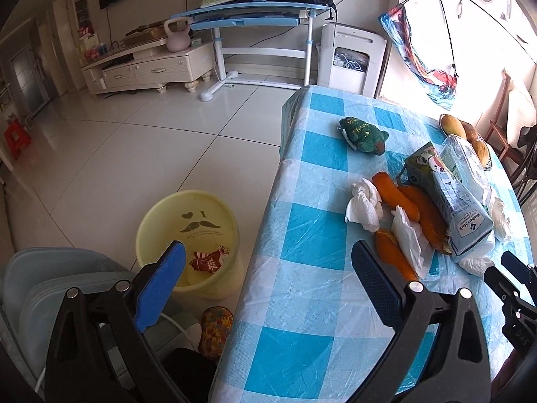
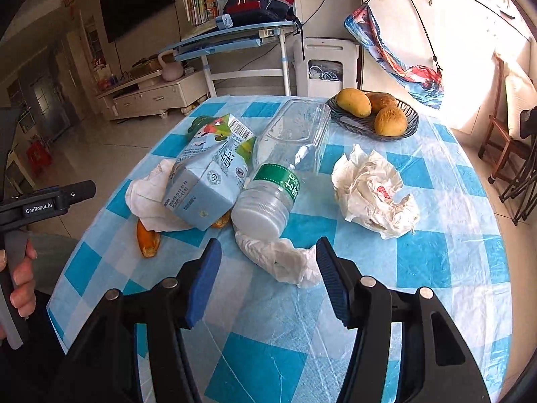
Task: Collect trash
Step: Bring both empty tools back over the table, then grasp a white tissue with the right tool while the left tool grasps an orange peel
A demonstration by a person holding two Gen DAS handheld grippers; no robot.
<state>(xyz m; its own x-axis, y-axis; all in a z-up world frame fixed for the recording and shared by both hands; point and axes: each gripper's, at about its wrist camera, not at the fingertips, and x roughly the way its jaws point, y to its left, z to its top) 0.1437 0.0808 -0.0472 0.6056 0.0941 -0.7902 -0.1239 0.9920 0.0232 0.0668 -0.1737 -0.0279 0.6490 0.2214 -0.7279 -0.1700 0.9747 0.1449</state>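
Note:
Trash lies on the blue-checked table [image 2: 436, 268]: a milk carton [image 2: 208, 181], an empty plastic bottle [image 2: 285, 161], crumpled tissues [image 2: 282, 258], a crumpled wrapper [image 2: 372, 191] and orange peels [image 1: 396, 194]. A yellow bin [image 1: 191, 221] on the floor beside the table holds a red wrapper [image 1: 209, 258]. My left gripper [image 1: 268, 268] is open and empty at the table's left edge, above the bin side. My right gripper [image 2: 268, 265] is open and empty, its jaws either side of a white tissue near the bottle's cap.
A green plush toy [image 1: 364, 134] lies farther back on the table. A dark bowl of mangoes [image 2: 372, 114] stands at the far right. A grey-blue chair [image 1: 50, 288] is at the left beside the bin. A wooden chair [image 2: 503, 141] stands right of the table.

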